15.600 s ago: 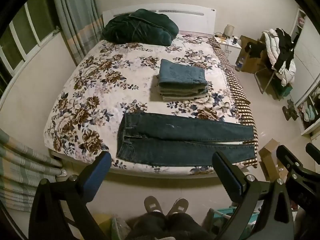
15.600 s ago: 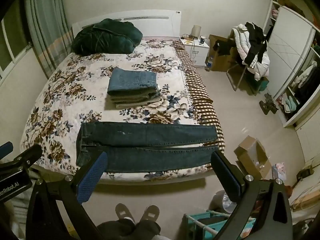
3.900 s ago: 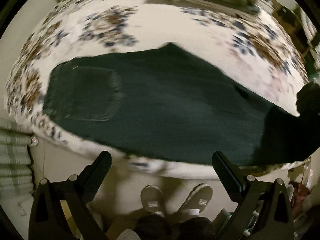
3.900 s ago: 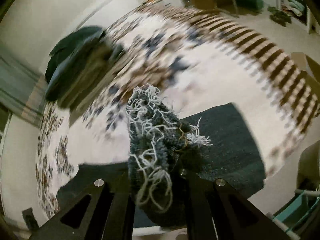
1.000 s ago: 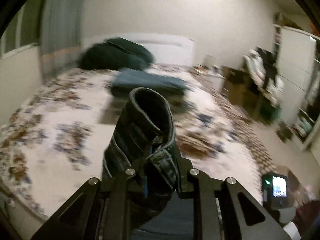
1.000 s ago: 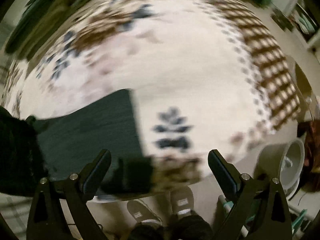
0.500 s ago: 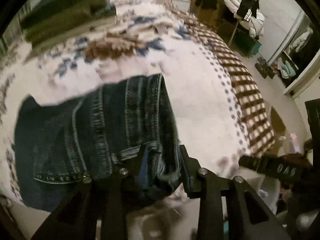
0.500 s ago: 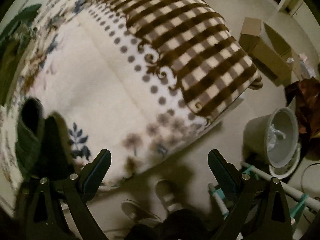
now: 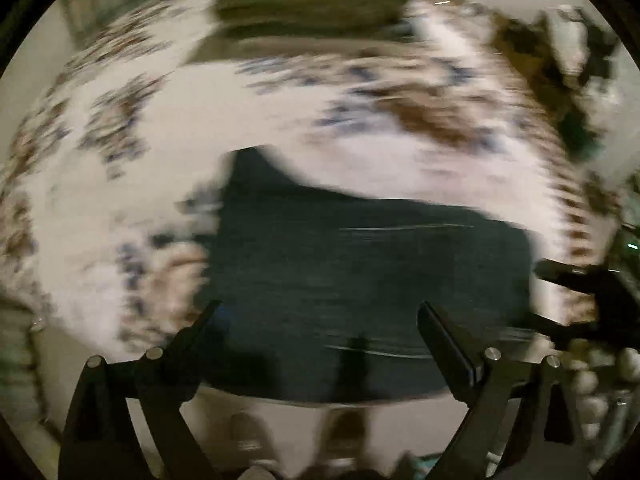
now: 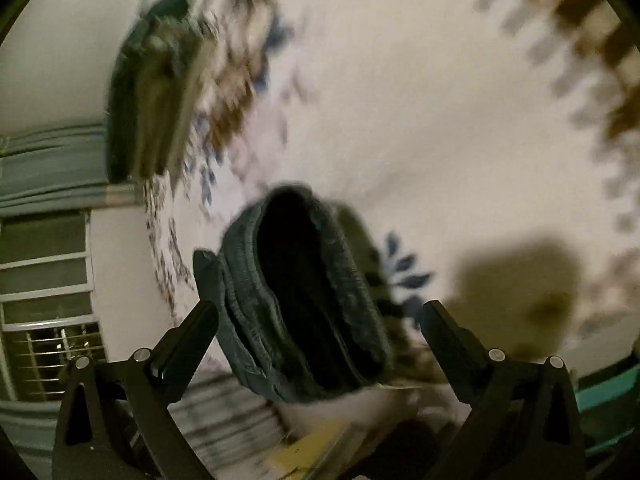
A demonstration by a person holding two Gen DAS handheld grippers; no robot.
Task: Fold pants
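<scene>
The dark blue jeans (image 9: 360, 272) lie folded into a short block near the front edge of the floral bed (image 9: 168, 128); the view is blurred by motion. My left gripper (image 9: 318, 344) is open and empty, hovering just in front of the jeans. In the right wrist view the folded jeans (image 10: 304, 308) show end-on as a rolled bundle between my right gripper's (image 10: 320, 344) wide-open fingers. The fingers do not touch the cloth.
A stack of folded pants (image 10: 152, 92) sits farther back on the bed and also shows in the left wrist view (image 9: 308, 12). A window (image 10: 44, 300) and curtains are at the left. The right gripper's body (image 9: 580, 300) shows at the jeans' right end.
My left gripper has let go of the jeans' waistband and opened. The jeans now lie folded on the bed. My right gripper has swung around to the jeans' end.
</scene>
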